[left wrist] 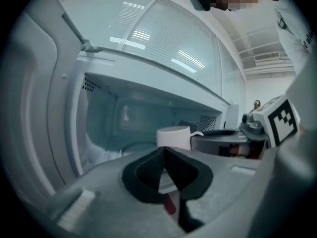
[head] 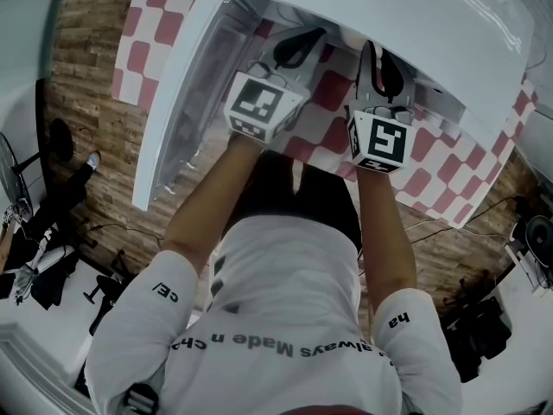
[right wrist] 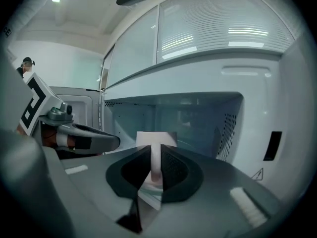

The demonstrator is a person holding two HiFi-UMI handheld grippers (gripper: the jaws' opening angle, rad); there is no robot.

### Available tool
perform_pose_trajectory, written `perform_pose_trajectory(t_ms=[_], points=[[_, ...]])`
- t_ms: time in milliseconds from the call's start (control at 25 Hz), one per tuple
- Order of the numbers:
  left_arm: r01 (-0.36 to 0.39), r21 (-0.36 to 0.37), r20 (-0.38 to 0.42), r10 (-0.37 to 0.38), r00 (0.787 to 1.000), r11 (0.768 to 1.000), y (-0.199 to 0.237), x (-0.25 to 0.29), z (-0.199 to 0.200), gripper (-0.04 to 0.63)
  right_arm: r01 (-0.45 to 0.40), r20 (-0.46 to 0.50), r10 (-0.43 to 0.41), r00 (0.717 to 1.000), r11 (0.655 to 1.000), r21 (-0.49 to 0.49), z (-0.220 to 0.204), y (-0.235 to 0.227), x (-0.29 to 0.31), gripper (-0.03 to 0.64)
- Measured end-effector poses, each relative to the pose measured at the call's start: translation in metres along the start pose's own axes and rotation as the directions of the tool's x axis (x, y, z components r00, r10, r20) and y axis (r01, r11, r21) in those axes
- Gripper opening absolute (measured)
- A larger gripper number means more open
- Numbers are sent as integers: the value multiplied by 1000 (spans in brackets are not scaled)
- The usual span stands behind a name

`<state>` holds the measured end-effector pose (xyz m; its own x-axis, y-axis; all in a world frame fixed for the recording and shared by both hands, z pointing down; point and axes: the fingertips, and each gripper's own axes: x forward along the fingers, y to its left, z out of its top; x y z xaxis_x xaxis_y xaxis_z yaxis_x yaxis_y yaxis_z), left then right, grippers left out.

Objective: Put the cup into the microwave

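Observation:
The white cup (right wrist: pixel 155 138) is at the mouth of the open white microwave (right wrist: pixel 198 114). My right gripper (right wrist: pixel 156 151) is shut on the cup's handle, which shows as a pale strip between the jaws. In the left gripper view the cup (left wrist: pixel 174 136) stands in front of the microwave's cavity (left wrist: pixel 133 119), its handle pointing towards the right gripper (left wrist: pixel 229 142). My left gripper (left wrist: pixel 164 153) is shut with nothing in it, just left of the cup. In the head view the left gripper (head: pixel 298 52) and right gripper (head: pixel 380 74) reach side by side under the microwave's top (head: pixel 406 15), which hides the cup.
The microwave door (head: pixel 173 119) is swung open on the left, beside my left gripper. The appliance stands on a red-and-white checked cloth (head: pixel 324 137) over a wooden surface (head: pixel 86 67). A warning sticker (right wrist: pixel 257 174) and a dark slot (right wrist: pixel 272 145) mark the right-hand front panel.

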<state>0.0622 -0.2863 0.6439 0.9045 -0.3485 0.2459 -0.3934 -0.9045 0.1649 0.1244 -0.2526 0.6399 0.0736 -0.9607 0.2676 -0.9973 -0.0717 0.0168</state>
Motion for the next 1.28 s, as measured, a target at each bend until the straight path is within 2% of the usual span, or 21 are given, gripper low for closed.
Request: perform_pose_trajectory(t_ms=[600,1280], points=[[9,10,-1,-9,1000,1000,14,22,-3,5,3,15,-3,1000,1000,-5,-6,-4,28,41],[13,11,-37,-12,999,1000,5,24,1,4,-32,-47,32,998,999,12,-21,-8,32,49]])
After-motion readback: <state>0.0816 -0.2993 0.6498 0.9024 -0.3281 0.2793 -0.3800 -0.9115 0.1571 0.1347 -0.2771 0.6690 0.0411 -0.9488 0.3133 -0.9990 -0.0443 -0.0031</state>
